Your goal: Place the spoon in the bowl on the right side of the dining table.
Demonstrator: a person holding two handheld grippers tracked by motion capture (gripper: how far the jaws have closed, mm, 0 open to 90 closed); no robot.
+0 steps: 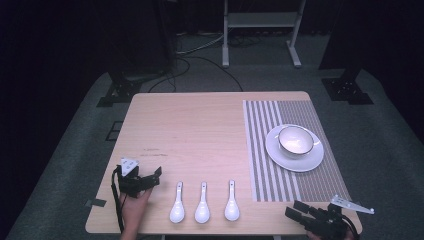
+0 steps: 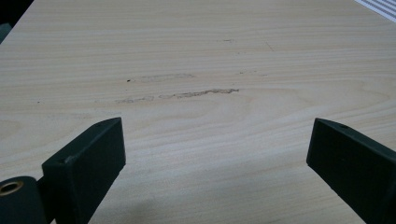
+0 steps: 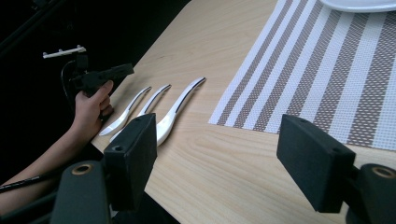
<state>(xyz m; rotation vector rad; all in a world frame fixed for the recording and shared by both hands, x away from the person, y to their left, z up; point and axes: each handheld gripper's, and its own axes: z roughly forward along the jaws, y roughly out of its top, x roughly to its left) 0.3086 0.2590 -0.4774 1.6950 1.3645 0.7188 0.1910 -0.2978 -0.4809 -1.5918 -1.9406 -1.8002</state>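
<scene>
Since the three glossy white ceramic soup spoons (image 1: 202,202) lie side by side along the near edge of the pale wooden table (image 1: 200,130), just left of the grey-and-white striped woven placemat (image 1: 280,150), the right gripper (image 1: 298,211) is closest to the rightmost one. Both it and the left gripper (image 1: 152,176) have jaws spread wide, holding nothing. I'd come in low across the handle, squeeze gently, then carry it to the white gold-rimmed bowl (image 1: 295,139) on its white plate (image 1: 310,159).
</scene>
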